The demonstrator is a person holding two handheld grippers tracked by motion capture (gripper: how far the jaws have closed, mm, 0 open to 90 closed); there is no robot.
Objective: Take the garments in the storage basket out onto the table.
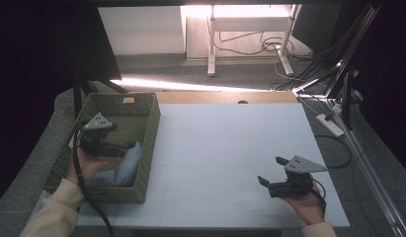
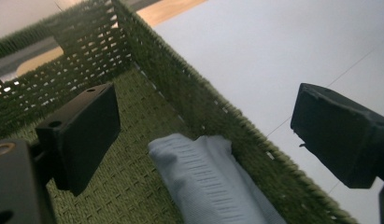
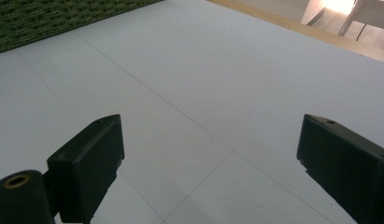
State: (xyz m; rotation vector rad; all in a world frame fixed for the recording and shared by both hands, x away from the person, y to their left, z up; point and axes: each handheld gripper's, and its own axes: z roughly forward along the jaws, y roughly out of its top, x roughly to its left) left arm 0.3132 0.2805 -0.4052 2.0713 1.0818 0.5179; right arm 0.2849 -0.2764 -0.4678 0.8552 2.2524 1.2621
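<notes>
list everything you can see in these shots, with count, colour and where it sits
woven basket: 1, green, left side of the table
folded cloth: 1, pale blue-grey, inside the basket against its right wall
table: 1, white top with a wooden strip along the far edge
power strip: 1, white, on the floor right of the table
cables: several, dark, on the floor beyond the table
left tool: 1, black, jaws open, over the basket above the cloth
right tool: 1, black, jaws open, above the table's near right area, holding nothing
sleeves: 2, cream, bottom edge
</notes>
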